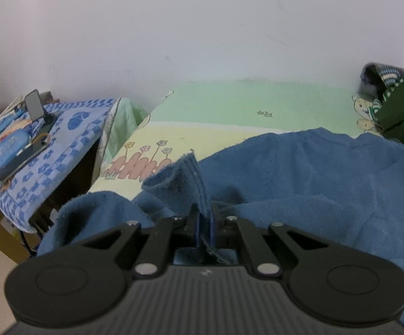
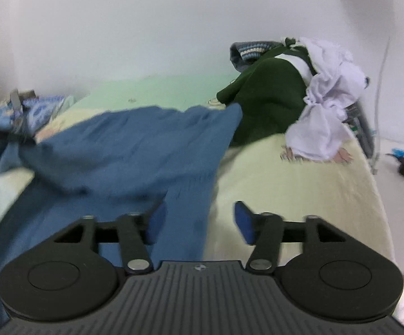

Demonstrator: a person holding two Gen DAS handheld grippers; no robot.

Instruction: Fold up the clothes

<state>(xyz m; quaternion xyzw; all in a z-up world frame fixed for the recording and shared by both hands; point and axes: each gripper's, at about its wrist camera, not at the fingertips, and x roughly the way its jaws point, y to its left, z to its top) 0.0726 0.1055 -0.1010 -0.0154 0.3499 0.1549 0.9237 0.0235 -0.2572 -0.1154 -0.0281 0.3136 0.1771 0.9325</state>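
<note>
Our left gripper (image 1: 204, 217) pinches the blue garment (image 1: 299, 173); right gripper (image 2: 199, 220) gapes, seemingly empty. Next: regrasp, fold.

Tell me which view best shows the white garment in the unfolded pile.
The right wrist view: the white garment lies crumpled in full sight against the dark green garment on the bed. The left wrist view shows only the green garment at its right edge; the white one is out of frame.

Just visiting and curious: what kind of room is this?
Probably a bedroom: a bed with a cartoon-print sheet, a pile of clothes against the wall, and a cluttered side table beside it.
</note>
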